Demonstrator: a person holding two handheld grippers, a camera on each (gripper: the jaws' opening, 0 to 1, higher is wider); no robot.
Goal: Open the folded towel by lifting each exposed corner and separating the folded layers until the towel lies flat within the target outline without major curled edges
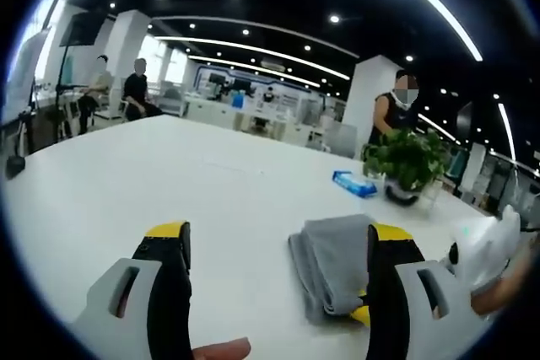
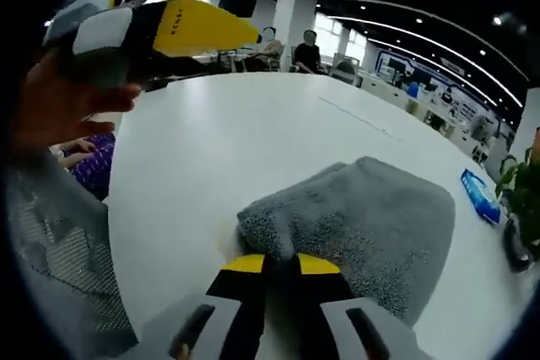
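Towel [image 2: 363, 225]: grey, folded, lying on the white desk [image 2: 219, 124]; near corner pointing at 6 o'clock in the right gripper view.
Right tool [image 2: 281, 264]: jaws closing together at that corner, apparently pinching it for lifting.
Left tool [image 1: 278, 246]: jaws spreading wide, holding nothing, waiting beside the towel.

An open-plan office: white table [image 1: 126, 183], desk rows [image 1: 245, 111], ceiling light strips [image 1: 278, 52].
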